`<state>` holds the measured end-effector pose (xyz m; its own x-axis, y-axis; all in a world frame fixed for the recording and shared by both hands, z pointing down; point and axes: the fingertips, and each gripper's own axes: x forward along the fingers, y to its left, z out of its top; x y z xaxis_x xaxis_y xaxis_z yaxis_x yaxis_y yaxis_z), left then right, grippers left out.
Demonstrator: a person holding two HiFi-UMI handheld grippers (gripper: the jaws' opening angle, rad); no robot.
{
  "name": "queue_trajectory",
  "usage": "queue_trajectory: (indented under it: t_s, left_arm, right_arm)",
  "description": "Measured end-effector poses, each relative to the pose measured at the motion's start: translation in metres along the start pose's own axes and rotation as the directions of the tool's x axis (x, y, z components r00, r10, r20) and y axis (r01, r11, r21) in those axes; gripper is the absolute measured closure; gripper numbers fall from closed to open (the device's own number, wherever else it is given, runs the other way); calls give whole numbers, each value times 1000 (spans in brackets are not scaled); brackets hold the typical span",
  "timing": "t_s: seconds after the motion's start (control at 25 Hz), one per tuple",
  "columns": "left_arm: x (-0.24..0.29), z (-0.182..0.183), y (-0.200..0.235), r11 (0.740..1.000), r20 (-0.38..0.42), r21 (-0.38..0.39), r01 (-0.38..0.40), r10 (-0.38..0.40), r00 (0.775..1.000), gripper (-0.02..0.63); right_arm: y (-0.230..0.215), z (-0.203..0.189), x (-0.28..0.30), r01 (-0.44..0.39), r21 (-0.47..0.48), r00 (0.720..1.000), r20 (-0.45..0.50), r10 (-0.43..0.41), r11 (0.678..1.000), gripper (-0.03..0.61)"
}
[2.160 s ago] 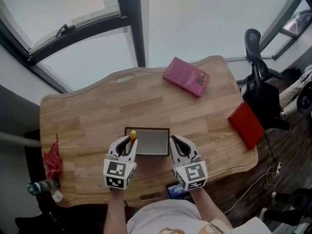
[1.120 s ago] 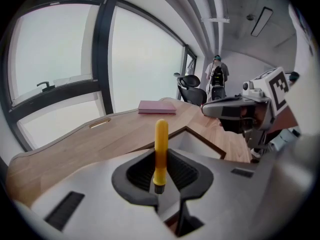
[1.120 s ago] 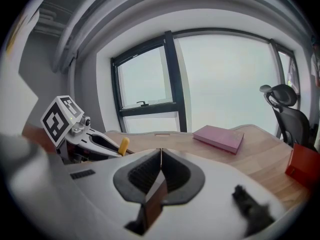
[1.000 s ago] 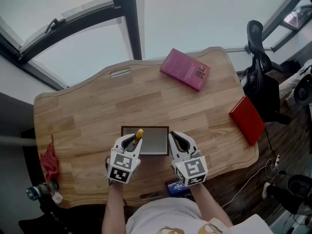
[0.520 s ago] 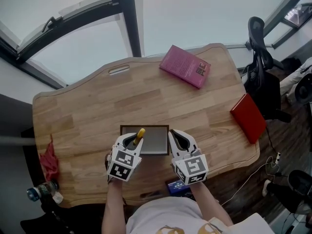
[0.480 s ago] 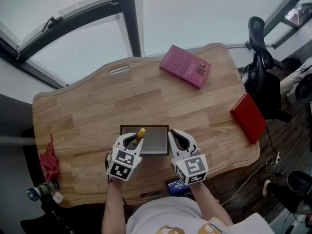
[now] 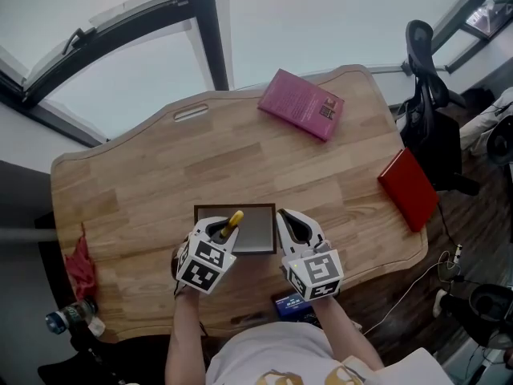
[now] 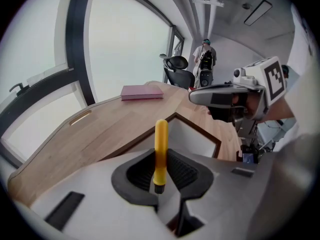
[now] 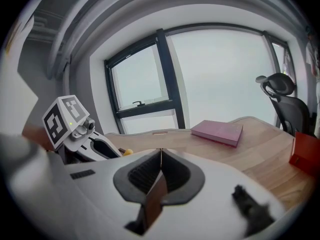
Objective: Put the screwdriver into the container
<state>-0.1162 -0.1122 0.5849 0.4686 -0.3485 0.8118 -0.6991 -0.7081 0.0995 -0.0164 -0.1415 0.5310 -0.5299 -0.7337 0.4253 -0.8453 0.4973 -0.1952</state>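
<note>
Holding the screwdriver (image 7: 232, 221) over the container (image 7: 258, 229) — your left tongs (image 7: 220, 231) pinch its yellow handle.
Your right tongs (image 7: 284, 219) grip the container's right wall on the bench (image 7: 160, 175).

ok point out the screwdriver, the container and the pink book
screwdriver (image 8: 161, 149), left gripper view, yellow handle
container (image 7: 256, 229), head view, bare floor
pink book (image 7: 300, 104), head view, middle of cover
</note>
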Motion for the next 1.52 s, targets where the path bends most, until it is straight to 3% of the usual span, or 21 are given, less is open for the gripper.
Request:
queue_trajectory:
  t_s: [0.24,0.88,1.52]
  left_arm:
    - [7,0,-9,997,-64,31,75,-73,995,535]
    - [29,-4,-19,986,-183,81,148,-131,974,535]
    - [49,-9,-25,973,-265,71,219,-194,944,535]
  right_arm:
    - [-4,-3,0,4,13,1000,-5,-4,1000,546]
    - [-13,-8,2,3,35,1000,-17,-3,999,546]
    - [-17,-20,11,-6,41,999,-51,8,999,546]
